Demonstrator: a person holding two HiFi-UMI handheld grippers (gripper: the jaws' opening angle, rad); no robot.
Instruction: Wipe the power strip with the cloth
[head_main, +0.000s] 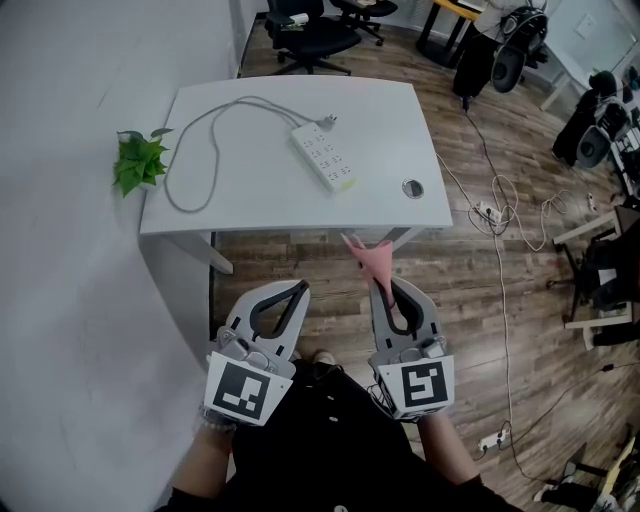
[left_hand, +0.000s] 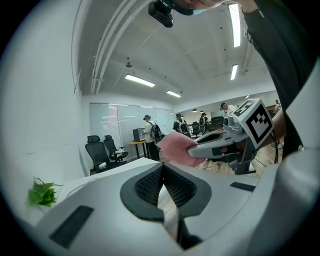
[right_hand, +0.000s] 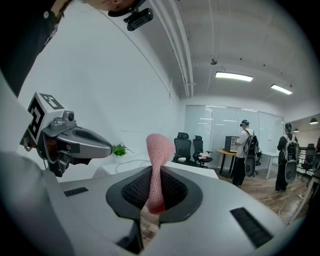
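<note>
approach step, wiping not yet begun. saw right gripper (head_main: 388, 290) clamped on pink cloth (head_main: 365, 255), held in the air just short of white table (head_main: 300, 228) near edge. saw left gripper (head_main: 298, 290) pressed together on nothing. found white power strip (head_main: 323, 156) lying diagonally mid-table, untouched, cable (head_main: 205, 135) looping left toward potted plant (head_main: 138, 162). judged next move: reach forward, lower cloth onto strip.

Pink cloth (head_main: 368, 258) upright; white power strip (head_main: 324, 157)
</note>
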